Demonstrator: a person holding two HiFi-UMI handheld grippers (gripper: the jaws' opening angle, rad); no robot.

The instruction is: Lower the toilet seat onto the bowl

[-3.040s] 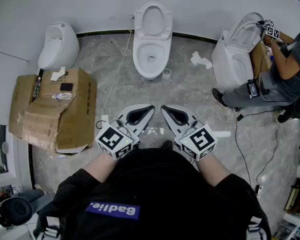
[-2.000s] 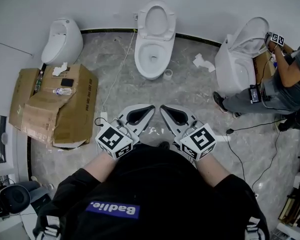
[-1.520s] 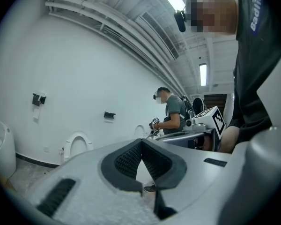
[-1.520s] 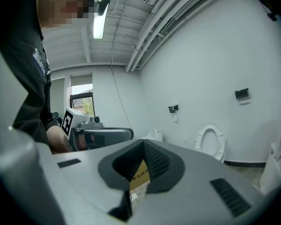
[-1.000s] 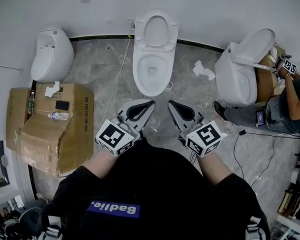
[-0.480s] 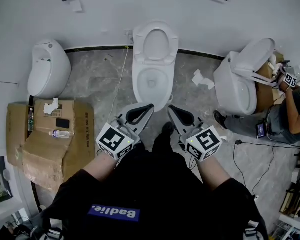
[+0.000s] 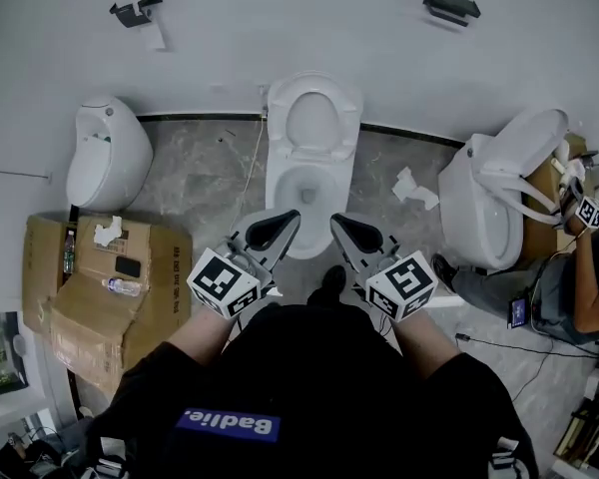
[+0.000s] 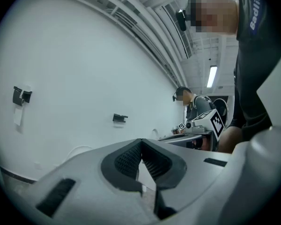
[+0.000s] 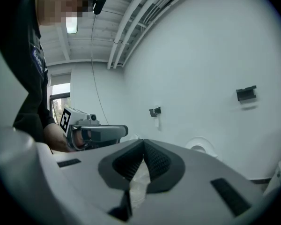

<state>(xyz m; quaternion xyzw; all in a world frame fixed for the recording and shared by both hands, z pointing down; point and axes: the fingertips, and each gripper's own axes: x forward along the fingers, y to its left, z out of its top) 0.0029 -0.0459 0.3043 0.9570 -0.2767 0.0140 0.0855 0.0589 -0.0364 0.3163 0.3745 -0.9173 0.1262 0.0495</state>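
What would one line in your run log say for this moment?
stage: pre-contact | left gripper: shut, empty | right gripper: shut, empty | toilet seat: raised, untouched | bowl: uncovered

The grey-and-white left gripper (image 7: 294,216) and the matching right gripper (image 7: 335,219) were held side by side ahead of the body, tips angled toward each other. Both pairs of jaws were pressed together, empty. Bare forearms (image 7: 198,333) were extended from black sleeves (image 7: 145,382).

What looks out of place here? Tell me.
Crumpled white paper lies loose on the floor right of the middle toilet; flattened cardboard sprawls at the left, with a bottle lying on it.
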